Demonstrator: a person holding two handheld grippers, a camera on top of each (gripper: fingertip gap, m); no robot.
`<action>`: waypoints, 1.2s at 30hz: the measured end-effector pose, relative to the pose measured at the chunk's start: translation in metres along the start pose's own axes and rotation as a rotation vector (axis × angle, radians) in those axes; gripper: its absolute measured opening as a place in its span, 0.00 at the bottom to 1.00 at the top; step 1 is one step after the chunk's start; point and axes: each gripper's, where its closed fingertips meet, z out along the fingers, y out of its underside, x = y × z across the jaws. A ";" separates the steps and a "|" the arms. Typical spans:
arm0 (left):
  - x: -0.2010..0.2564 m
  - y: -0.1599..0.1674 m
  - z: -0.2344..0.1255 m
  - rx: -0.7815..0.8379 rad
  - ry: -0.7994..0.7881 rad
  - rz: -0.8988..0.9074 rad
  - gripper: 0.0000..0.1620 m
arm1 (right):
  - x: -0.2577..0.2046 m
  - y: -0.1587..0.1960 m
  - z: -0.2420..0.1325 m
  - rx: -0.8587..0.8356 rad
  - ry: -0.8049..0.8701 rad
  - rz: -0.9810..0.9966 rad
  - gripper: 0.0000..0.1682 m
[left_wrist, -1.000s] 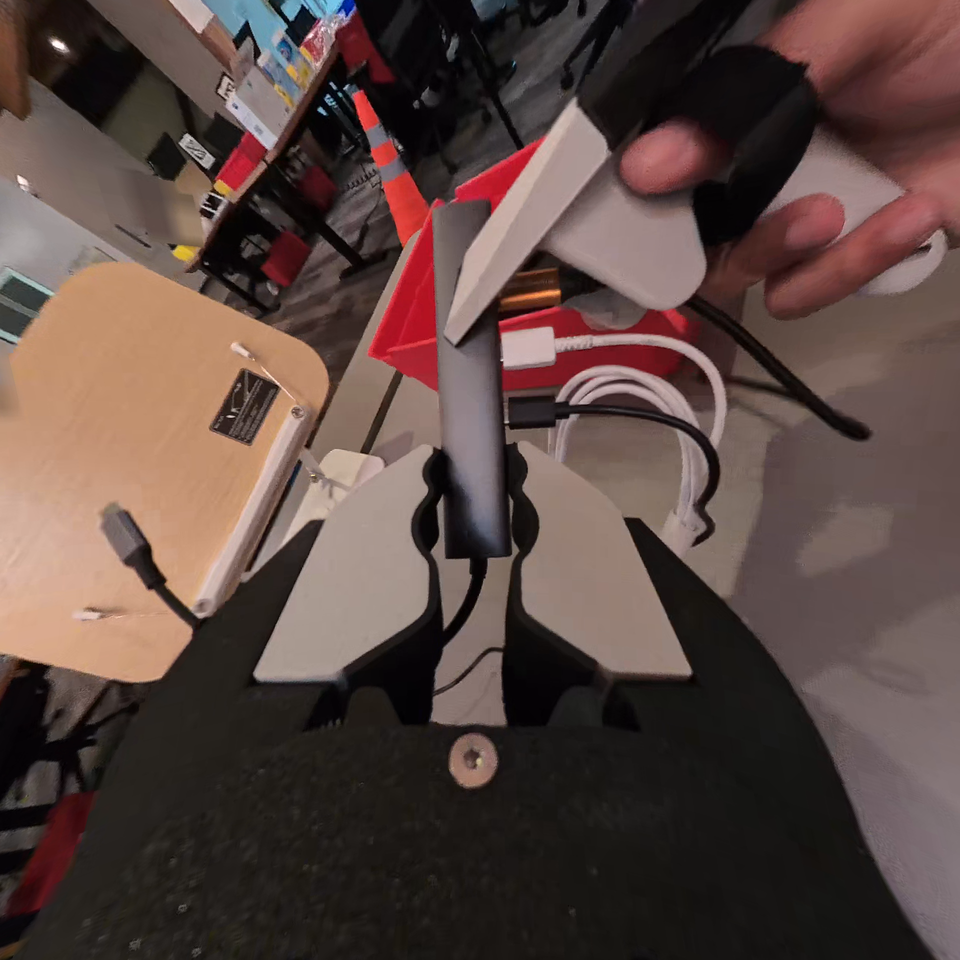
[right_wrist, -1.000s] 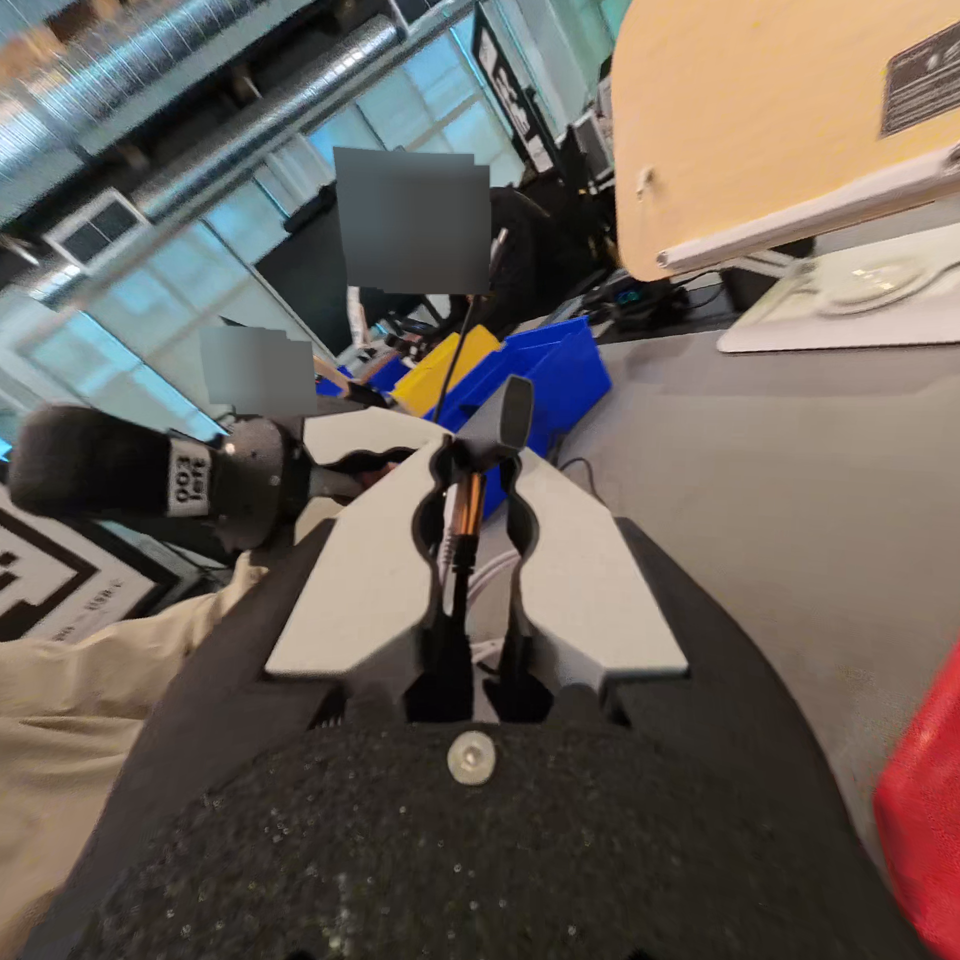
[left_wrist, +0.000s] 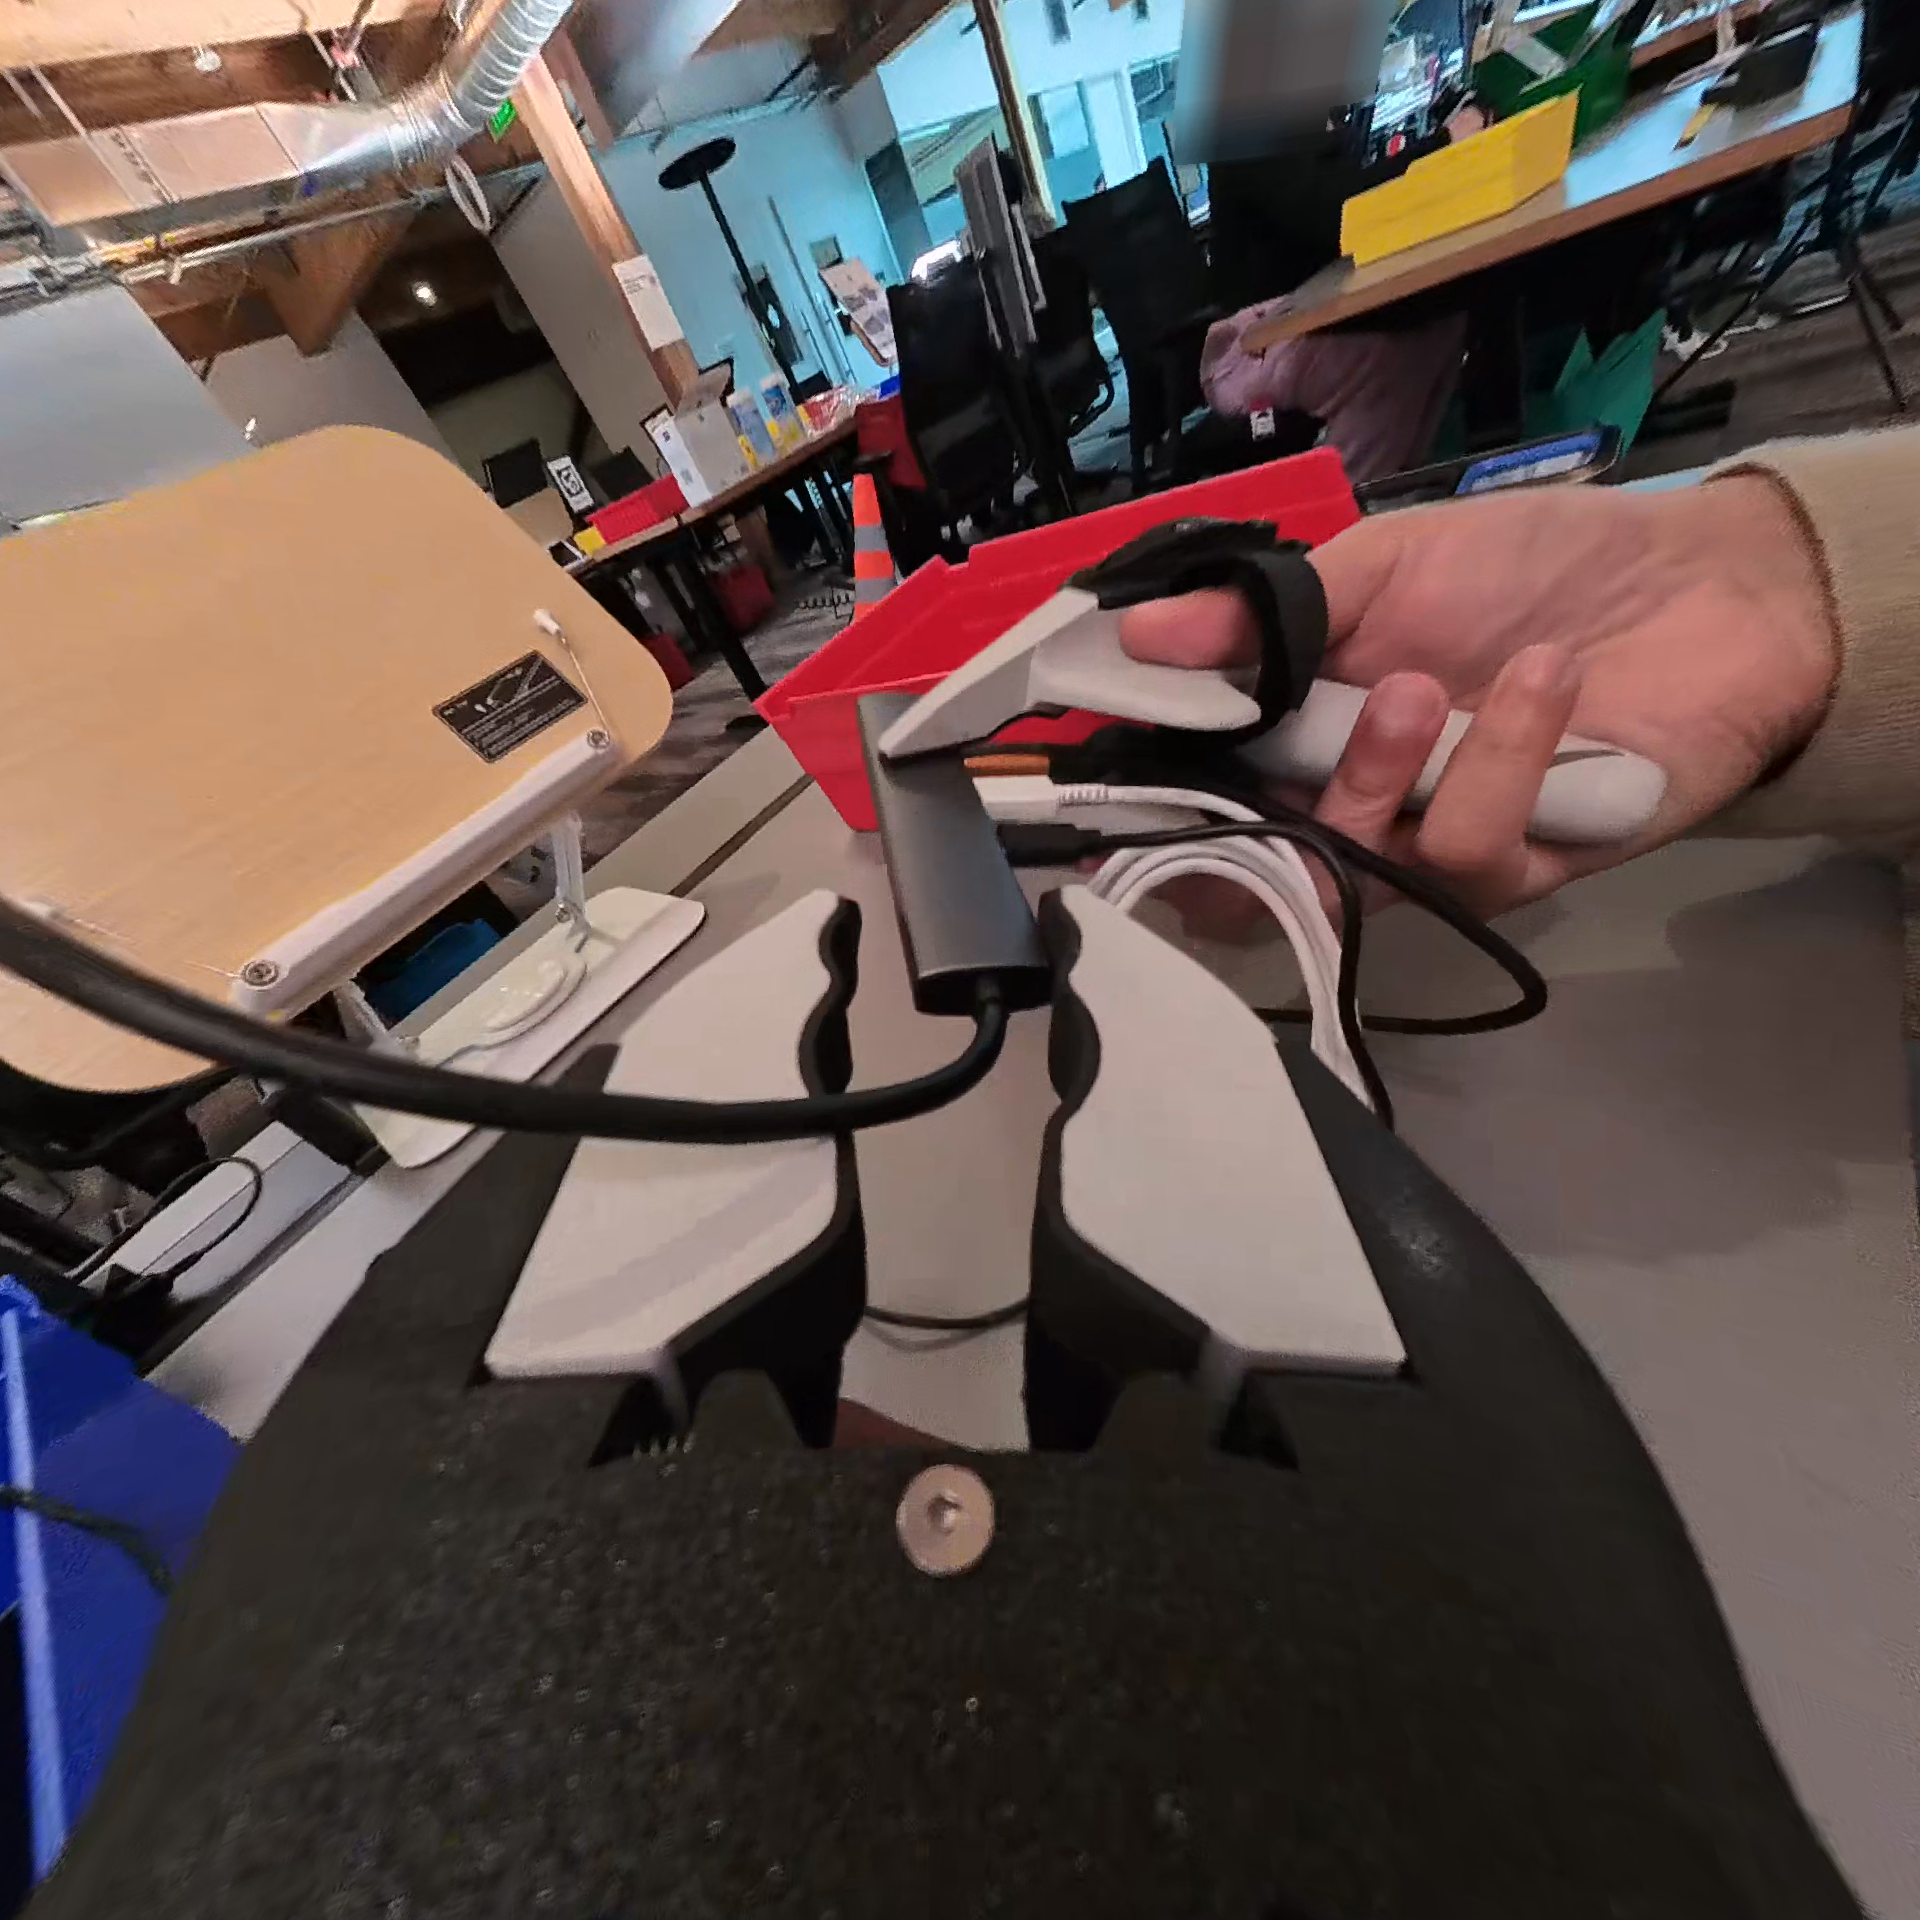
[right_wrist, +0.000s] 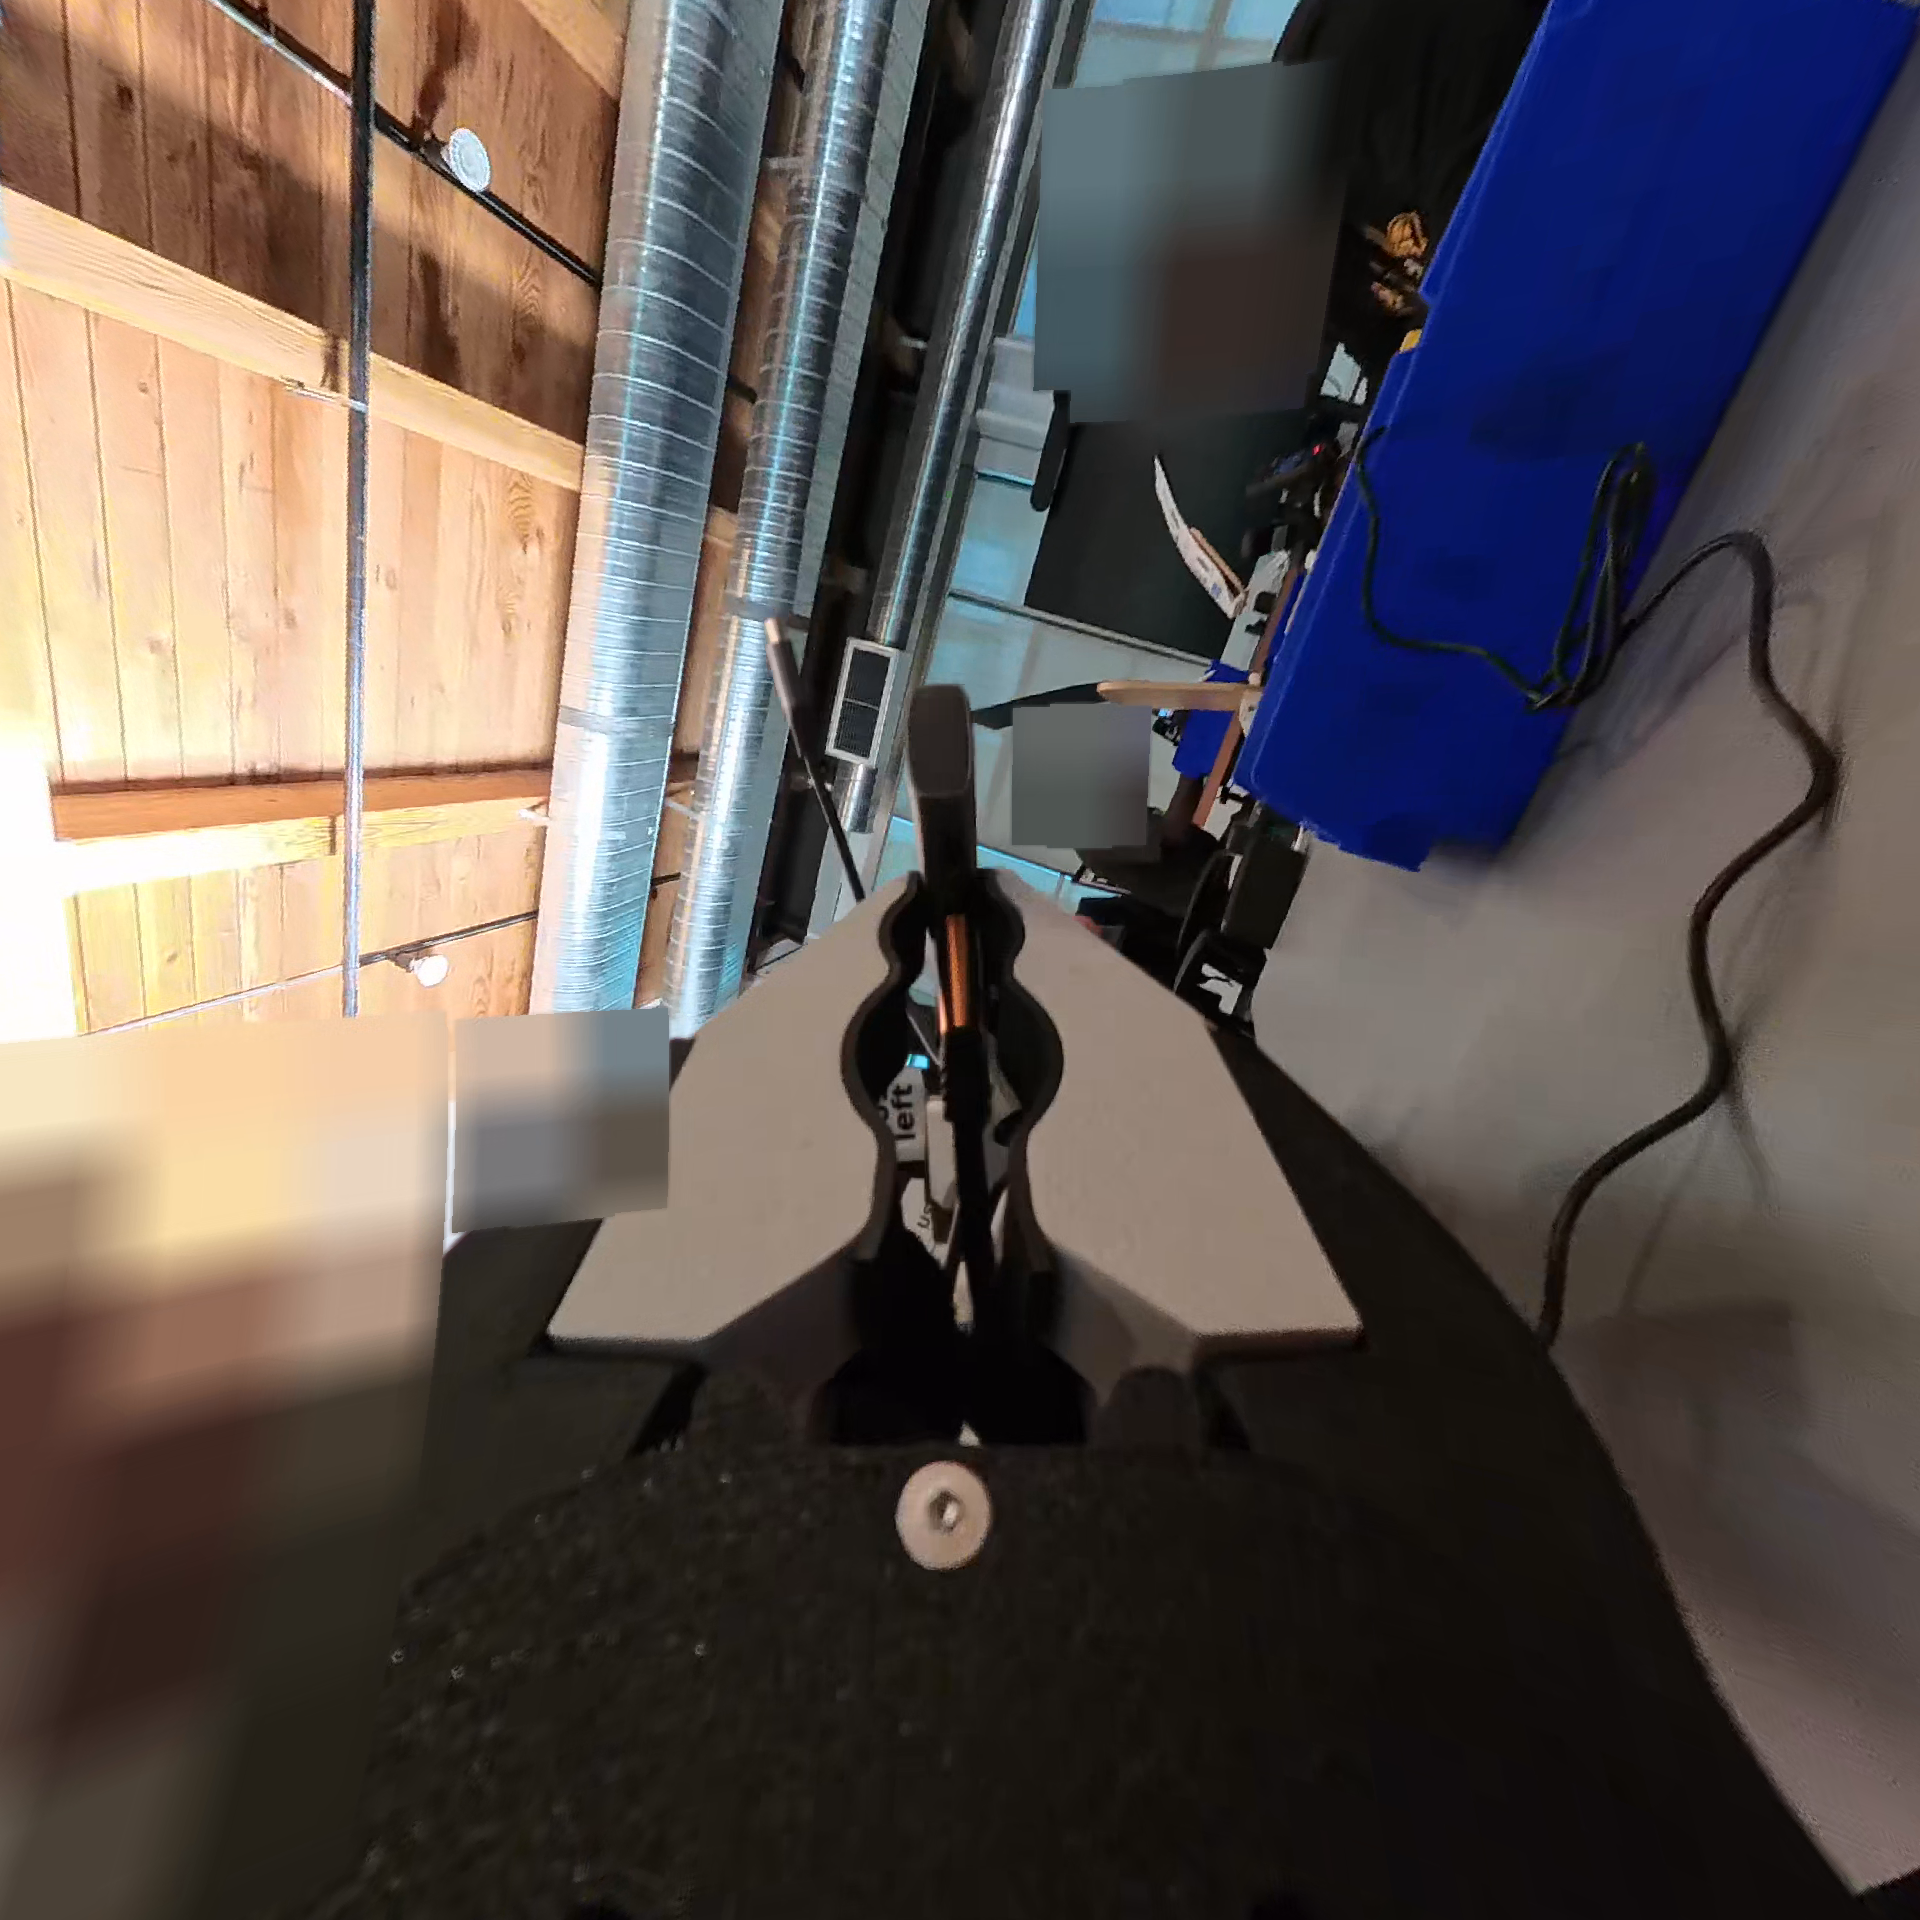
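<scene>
A dark grey USB hub (left_wrist: 951, 883) lies just ahead of my left gripper (left_wrist: 945, 935), its near end between the open fingertips. The left finger (left_wrist: 727, 1039) stands clear of it. The hub's own black cable (left_wrist: 520, 1096) curves off to the left. An orange plug (left_wrist: 1008, 767), a white plug (left_wrist: 1023, 800) and a black plug (left_wrist: 1039, 840) sit in the hub's right side. My right gripper (left_wrist: 935, 727), held by a hand (left_wrist: 1558, 665), is shut on the orange plug. In the right wrist view that gripper (right_wrist: 951, 904) grips the orange plug (right_wrist: 956, 966), with the hub's end (right_wrist: 940, 748) past the tips.
A red bin (left_wrist: 1091, 561) stands behind the hub. A tilted wooden stand (left_wrist: 260, 727) on a white base is at the left. A coiled white cable (left_wrist: 1247, 883) lies on the grey table (left_wrist: 1662, 1247). A blue bin (right_wrist: 1558, 416) and a loose black cable (right_wrist: 1714, 935) are beyond. There is about 5 cm between the tips of the two grippers.
My left gripper has opened and let go of the hub, and has drawn back a little. My right gripper still grips the orange plug and now points more toward the ceiling.
</scene>
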 end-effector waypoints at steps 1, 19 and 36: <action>0.000 0.002 0.001 -0.004 -0.012 0.007 0.19 | -0.001 -0.001 0.000 0.008 -0.001 -0.003 0.08; -0.011 0.004 0.002 0.049 -0.087 -0.007 0.14 | 0.012 0.005 0.000 0.014 0.049 -0.007 0.07; -0.037 0.017 0.002 0.007 -0.241 -0.094 0.14 | 0.022 0.026 0.011 -0.037 0.718 -1.138 0.14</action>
